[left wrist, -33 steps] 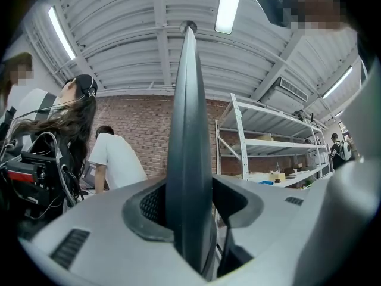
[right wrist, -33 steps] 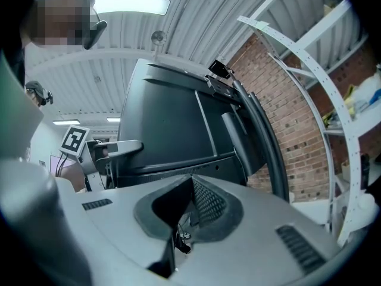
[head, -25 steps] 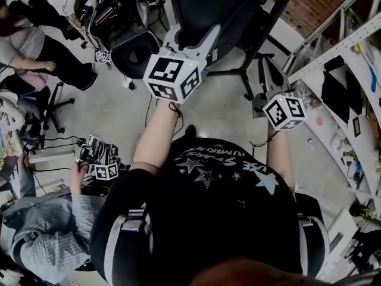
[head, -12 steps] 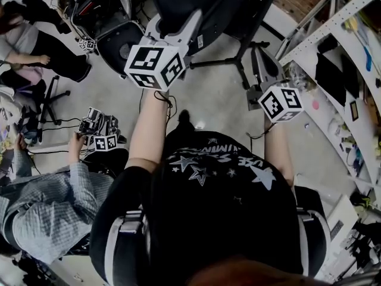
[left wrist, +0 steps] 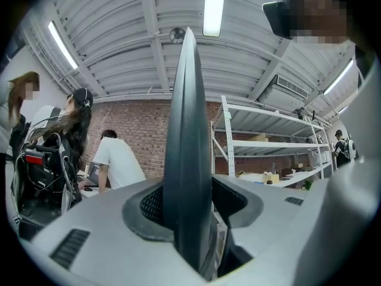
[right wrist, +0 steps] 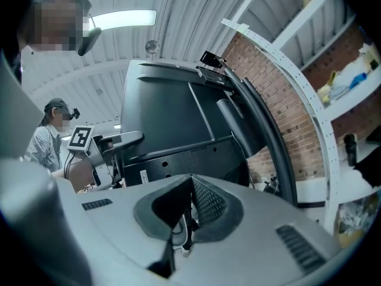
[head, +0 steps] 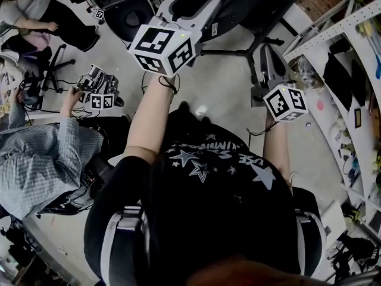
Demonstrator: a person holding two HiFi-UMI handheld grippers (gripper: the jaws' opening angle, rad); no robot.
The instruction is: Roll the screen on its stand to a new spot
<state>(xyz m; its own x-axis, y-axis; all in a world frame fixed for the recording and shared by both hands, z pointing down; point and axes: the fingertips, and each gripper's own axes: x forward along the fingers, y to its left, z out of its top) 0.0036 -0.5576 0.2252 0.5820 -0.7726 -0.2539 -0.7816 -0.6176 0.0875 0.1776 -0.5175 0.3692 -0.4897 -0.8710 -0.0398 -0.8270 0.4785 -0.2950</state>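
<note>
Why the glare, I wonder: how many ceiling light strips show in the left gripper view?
3 light strips: one at top centre, just right of the screen edge; one at upper left; one at right. The screen may hide others.

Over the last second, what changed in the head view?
The screen, with the left gripper shut on its edge and the right gripper near its stand, travelled across the floor: the bystander in grey and the shelving slid up the frame. Unchanged: the left grip and both grippers' places against the screen.
</note>
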